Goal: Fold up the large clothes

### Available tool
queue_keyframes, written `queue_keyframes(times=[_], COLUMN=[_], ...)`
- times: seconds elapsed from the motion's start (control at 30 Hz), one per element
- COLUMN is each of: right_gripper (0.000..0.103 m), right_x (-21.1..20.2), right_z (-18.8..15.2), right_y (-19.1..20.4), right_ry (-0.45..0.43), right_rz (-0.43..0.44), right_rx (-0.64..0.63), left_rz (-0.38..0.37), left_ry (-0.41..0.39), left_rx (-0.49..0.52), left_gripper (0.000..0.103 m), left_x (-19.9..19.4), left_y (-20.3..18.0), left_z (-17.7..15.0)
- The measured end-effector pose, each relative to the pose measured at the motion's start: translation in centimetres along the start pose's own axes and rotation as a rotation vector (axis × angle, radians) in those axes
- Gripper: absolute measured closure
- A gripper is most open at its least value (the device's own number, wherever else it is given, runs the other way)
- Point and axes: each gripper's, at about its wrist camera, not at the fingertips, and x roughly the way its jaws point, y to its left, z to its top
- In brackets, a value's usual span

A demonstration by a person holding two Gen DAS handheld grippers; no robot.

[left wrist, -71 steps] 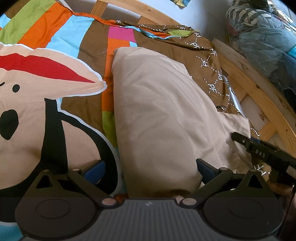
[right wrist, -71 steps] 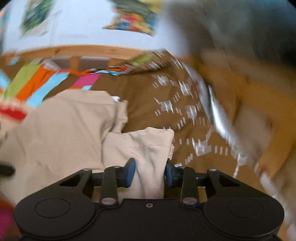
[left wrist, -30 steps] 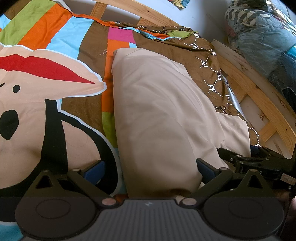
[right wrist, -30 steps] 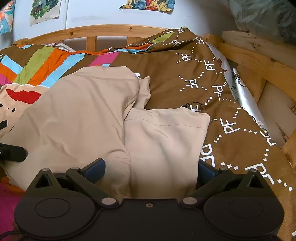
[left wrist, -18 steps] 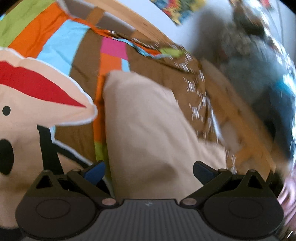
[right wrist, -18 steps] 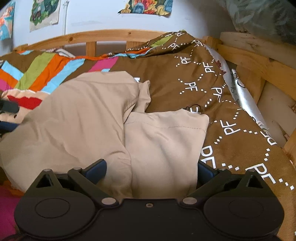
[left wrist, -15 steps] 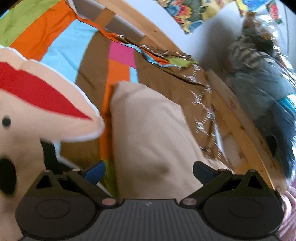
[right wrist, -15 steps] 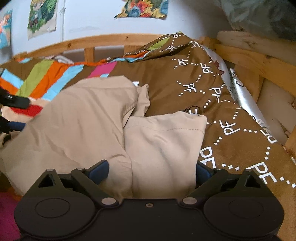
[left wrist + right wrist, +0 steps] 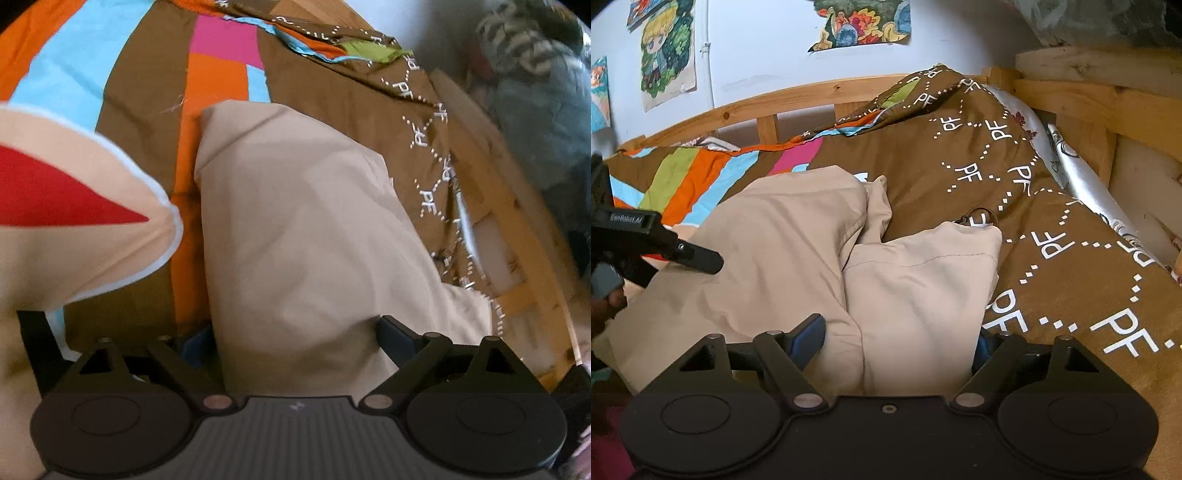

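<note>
Jaws of both the left gripper (image 9: 295, 332) and right gripper (image 9: 899, 339) gape wide, apparently gripping nothing, astride beige trousers (image 9: 798, 251).

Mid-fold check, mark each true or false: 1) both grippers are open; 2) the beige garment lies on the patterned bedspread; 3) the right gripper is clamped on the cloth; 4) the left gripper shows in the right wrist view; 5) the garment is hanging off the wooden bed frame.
1) True: left gripper and right gripper both have their jaws spread wide.
2) True: the beige garment rests on the patterned bedspread.
3) False: its jaws straddle the cloth without closing on it.
4) True: it shows at the left edge there.
5) False: the garment lies on the bedspread, apart from the wooden bed frame.
</note>
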Motion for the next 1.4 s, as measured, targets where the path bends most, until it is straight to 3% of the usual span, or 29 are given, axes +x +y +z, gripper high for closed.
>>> queue_keyframes(times=[0.2, 0.33, 0.57, 0.8, 0.97, 1.17, 1.3, 1.4], right_gripper=[0.052, 0.068, 0.069, 0.068, 0.059, 0.046, 0.031, 0.028], right_x=[-0.5, -0.9, -0.8, -0.9, -1.0, -0.6, -0.2, 0.3], right_z=[-0.1, -0.2, -0.3, -0.2, 0.1, 0.5, 0.5, 0.0], right_y=[0.5, 1.2, 1.5, 1.6, 0.6, -2.0, -1.3, 0.3], right_ry=[0.008, 0.015, 0.015, 0.005, 0.013, 0.035, 0.051, 0.064], right_rz=[0.001, 0.004, -0.007, -0.001, 0.027, 0.127, 0.156, 0.119], right_rx=[-0.011, -0.026, -0.031, -0.035, 0.037, 0.217, 0.156, 0.039], left_rz=[0.148, 0.198, 0.217, 0.169, 0.001, -0.148, -0.162, -0.104], left_ry=[-0.022, -0.032, -0.037, -0.039, -0.028, -0.056, -0.034, -0.021], left_rx=[0.050, 0.087, 0.097, 0.059, 0.017, -0.185, -0.149, -0.104], left_gripper=[0.018, 0.020, 0.022, 0.016, 0.008, 0.012, 0.013, 0.014], left_x=[-0.2, -0.5, -0.7, -0.4, -0.5, -0.7, 0.2, 1.0], left_y=[-3.6, -4.9, -5.1, -3.6, -0.5, 4.2, 3.9, 2.0], left_z=[-0.6, -0.8, -1.0, -1.2, -1.5, -1.3, -1.1, -0.9])
